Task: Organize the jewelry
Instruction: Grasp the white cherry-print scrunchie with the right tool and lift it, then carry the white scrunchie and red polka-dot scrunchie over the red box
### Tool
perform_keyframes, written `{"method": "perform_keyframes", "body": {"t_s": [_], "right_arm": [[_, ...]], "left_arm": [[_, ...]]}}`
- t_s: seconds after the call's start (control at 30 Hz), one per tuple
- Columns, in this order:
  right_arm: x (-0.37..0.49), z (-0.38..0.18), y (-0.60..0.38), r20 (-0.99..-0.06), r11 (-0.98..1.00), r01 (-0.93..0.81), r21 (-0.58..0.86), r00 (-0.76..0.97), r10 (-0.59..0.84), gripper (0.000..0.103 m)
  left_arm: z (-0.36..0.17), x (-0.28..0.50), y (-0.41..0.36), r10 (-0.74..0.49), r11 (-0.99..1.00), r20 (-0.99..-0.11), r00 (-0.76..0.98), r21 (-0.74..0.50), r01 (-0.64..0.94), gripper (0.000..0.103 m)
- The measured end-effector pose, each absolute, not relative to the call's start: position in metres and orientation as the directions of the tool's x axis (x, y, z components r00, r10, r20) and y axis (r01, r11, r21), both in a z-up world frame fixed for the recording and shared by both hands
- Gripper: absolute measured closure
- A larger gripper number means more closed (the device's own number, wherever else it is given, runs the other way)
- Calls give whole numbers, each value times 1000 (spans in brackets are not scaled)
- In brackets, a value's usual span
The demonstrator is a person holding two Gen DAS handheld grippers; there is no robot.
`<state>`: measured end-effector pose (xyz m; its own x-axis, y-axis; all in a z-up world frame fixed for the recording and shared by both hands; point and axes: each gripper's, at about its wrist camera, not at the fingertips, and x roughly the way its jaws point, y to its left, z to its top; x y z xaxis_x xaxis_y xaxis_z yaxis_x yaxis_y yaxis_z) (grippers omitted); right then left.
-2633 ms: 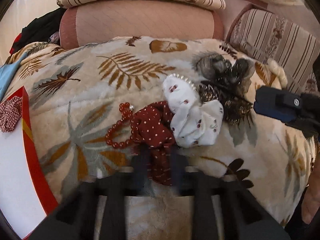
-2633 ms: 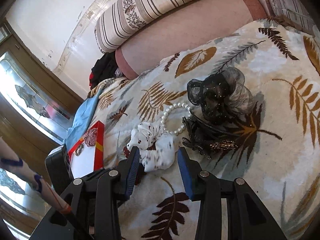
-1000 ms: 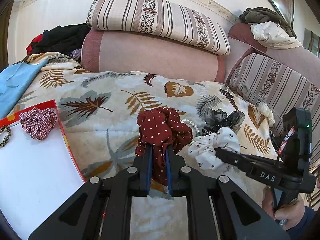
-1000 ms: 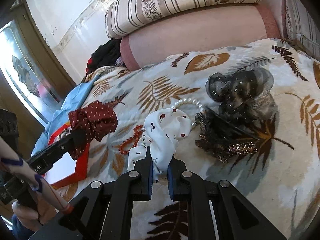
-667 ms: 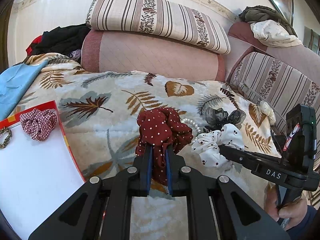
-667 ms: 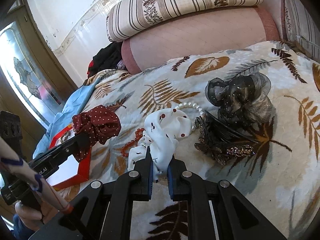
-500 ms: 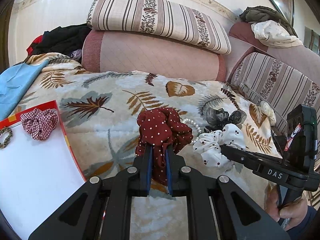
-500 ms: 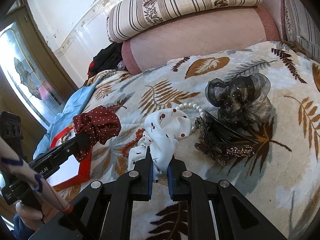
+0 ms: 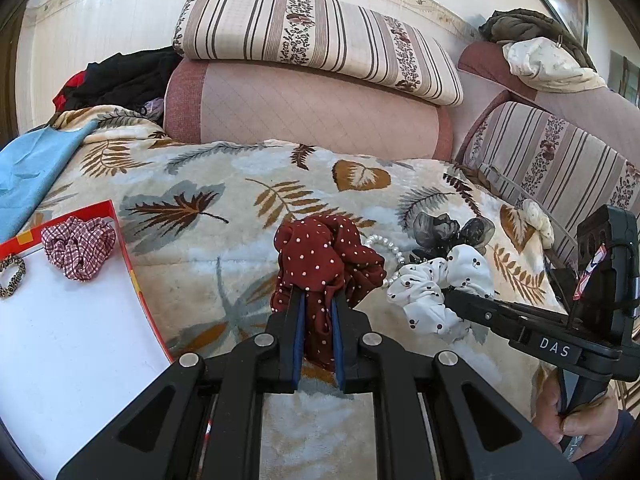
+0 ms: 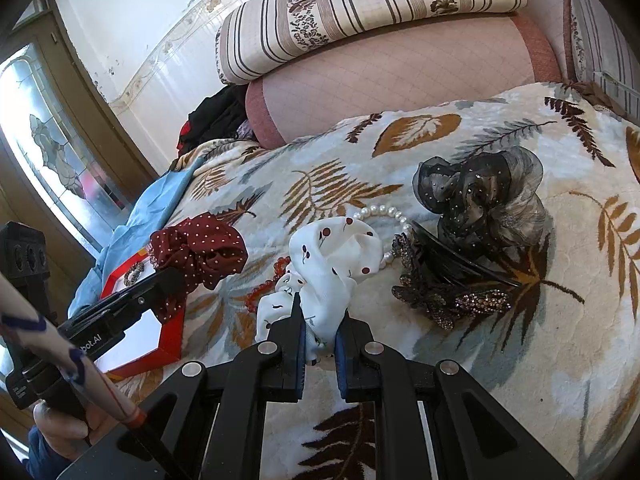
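Note:
My left gripper (image 9: pixel 316 300) is shut on a dark red polka-dot scrunchie (image 9: pixel 326 258) and holds it above the leaf-print blanket; it also shows in the right wrist view (image 10: pixel 200 252). My right gripper (image 10: pixel 319 308) is shut on a white cherry-print scrunchie (image 10: pixel 332 260), lifted just off the blanket; it also shows in the left wrist view (image 9: pixel 436 284). A red-edged white tray (image 9: pixel 60 344) lies at the left with a red checked scrunchie (image 9: pixel 78 242) and a leopard hair tie (image 9: pixel 12 276) on it.
On the blanket lie a pearl bracelet (image 10: pixel 384 216), a red bead bracelet (image 10: pixel 264 284), a black sheer scrunchie (image 10: pixel 484 196) and a black rhinestone hair clip (image 10: pixel 448 284). Pink bolster (image 9: pixel 304 108), striped cushions and a blue cloth (image 9: pixel 28 172) border the blanket.
Both grippers closed on their scrunchies and lifted them off the pile. In the last second the white scrunchie shifted slightly; the red one stayed still.

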<state>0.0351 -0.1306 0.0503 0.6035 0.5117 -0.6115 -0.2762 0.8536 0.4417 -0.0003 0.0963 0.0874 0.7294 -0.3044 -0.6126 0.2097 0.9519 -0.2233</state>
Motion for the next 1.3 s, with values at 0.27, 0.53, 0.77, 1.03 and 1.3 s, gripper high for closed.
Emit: {"method": "perform_keyframes", "body": {"t_s": [0.27, 0.53, 0.77, 1.03, 1.3], "right_arm": [[35, 50, -129, -611, 853, -278, 441, 604, 512, 90], [34, 49, -128, -611, 853, -279, 441, 602, 513, 90], [34, 50, -127, -610, 854, -280, 439, 605, 512, 90], [31, 54, -125, -604, 856, -288, 429, 614, 509, 90], [21, 67, -92, -602, 842, -321, 433, 593, 535, 90]], "left_arm": [[87, 0, 97, -303, 952, -614, 729, -223, 208, 91], [87, 0, 96, -302, 953, -613, 730, -223, 207, 91], [87, 0, 101, -294, 955, -612, 734, -220, 200, 91], [96, -8, 118, -263, 963, -593, 761, -214, 165, 91], [110, -16, 158, -176, 979, -564, 807, -187, 83, 91]]}}
